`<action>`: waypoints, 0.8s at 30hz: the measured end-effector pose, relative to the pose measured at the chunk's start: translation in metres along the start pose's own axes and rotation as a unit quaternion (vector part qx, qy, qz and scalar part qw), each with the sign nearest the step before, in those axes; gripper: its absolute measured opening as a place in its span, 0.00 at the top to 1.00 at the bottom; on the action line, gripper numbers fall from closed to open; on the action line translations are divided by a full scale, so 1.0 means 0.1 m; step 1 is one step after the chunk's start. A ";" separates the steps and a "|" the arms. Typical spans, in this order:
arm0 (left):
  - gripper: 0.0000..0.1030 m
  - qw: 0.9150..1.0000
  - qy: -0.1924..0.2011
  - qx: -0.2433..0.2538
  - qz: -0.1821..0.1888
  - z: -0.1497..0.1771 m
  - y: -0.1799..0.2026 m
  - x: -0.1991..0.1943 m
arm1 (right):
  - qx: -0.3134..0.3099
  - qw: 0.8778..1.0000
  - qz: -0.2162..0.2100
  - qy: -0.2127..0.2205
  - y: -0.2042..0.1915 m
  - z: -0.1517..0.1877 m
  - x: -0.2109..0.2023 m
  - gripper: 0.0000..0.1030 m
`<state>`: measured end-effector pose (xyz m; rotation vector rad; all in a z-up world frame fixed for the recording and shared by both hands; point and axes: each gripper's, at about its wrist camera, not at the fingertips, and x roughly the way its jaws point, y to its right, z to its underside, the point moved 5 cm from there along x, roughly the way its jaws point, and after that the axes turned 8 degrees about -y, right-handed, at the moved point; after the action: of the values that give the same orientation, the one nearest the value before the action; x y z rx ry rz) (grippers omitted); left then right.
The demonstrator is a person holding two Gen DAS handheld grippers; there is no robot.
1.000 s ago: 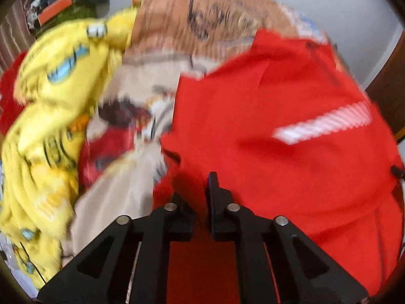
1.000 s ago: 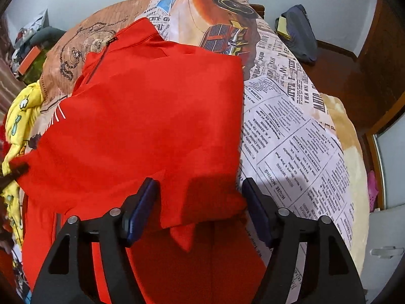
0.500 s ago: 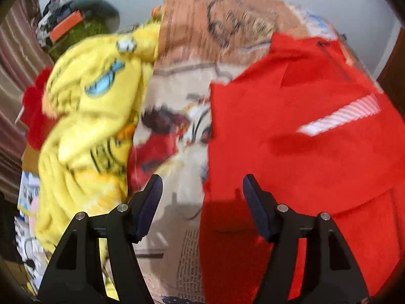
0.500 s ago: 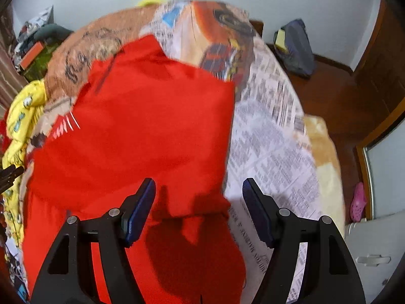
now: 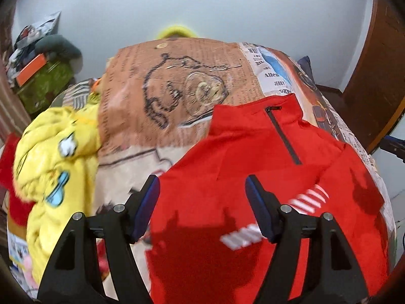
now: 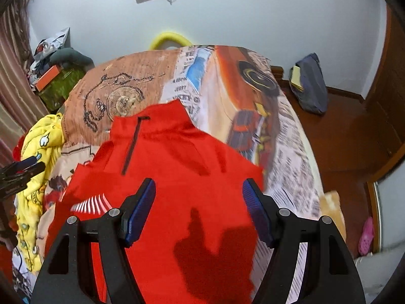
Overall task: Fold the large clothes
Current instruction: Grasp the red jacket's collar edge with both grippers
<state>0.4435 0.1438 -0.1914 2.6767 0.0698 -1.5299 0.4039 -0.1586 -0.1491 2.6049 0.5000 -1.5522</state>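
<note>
A red zip-neck top with white stripes lies folded on the printed bedspread, collar toward the far wall; it also shows in the right wrist view. My left gripper is open and empty, raised above the top's left part. My right gripper is open and empty, raised above the top's right part. The left gripper's tip shows at the left edge of the right wrist view.
A yellow cartoon-print garment is heaped at the bed's left side, also in the right wrist view. A green box with clutter stands left. A dark bag lies on the wooden floor, right. The white wall is behind.
My left gripper let go of the red top and opened. Both grippers have lifted and pulled back, so more of the bed and wall shows.
</note>
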 end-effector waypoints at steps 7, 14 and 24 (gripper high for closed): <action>0.33 0.999 -0.029 -0.022 0.028 -0.37 0.07 0.70 | 0.001 1.000 -0.006 -0.030 -0.03 -0.33 0.62 0.34; 0.33 0.997 -0.044 -0.039 0.050 -0.68 0.15 1.30 | 0.032 0.997 -0.036 -0.062 -0.08 -0.62 1.22 0.34; 0.35 0.992 -0.077 -0.083 0.052 -0.87 -0.07 2.08 | 0.031 0.994 -0.058 -0.084 -0.20 -0.92 1.84 0.39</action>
<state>0.6234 0.1589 -0.3263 2.3904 0.0479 -1.6156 0.5561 -0.0749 -0.2611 2.4993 0.6059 -1.8311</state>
